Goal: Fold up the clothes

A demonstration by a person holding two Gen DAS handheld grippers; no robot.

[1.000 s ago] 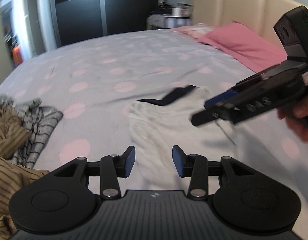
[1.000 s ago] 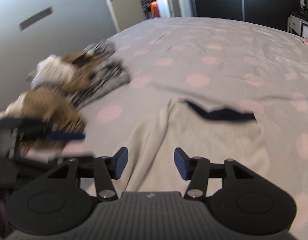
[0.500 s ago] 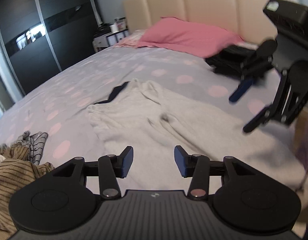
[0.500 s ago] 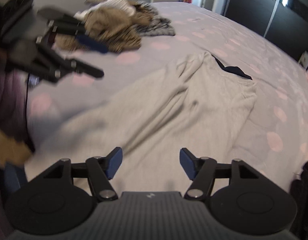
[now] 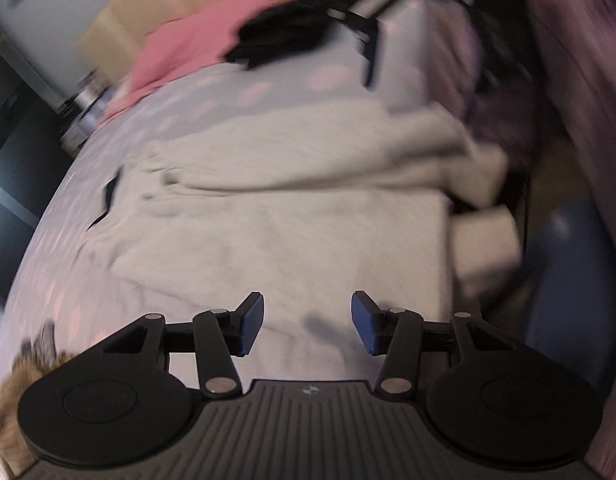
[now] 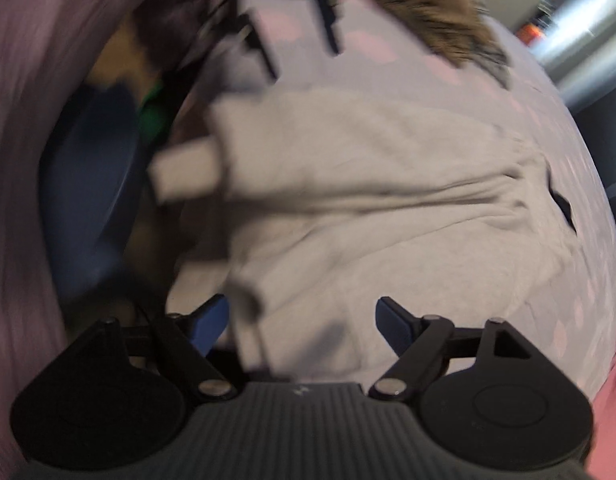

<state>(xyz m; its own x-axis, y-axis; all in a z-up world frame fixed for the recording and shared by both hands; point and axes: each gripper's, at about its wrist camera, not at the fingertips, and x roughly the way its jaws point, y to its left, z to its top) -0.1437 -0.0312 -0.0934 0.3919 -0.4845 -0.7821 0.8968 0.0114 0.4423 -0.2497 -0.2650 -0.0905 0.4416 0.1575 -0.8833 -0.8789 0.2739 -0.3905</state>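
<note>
We hold the left gripper (image 5: 307,322) and right gripper (image 6: 302,322) wide apart and empty over the near hem of the spread grey sweatshirt (image 5: 276,216), apparently to pinch it.

A bed (image 5: 120,160) with a lilac cover dotted in pale pink carries everything. A light grey garment (image 5: 292,216) lies spread across it, creased, its cuffed ends hanging past the near edge. A pink pillow (image 5: 196,36) lies toward the cream headboard (image 5: 156,0), with a dark, blurred heap (image 5: 284,32) just beside it. A brown striped pile of clothes (image 6: 436,12) lies apart from the grey garment
</note>
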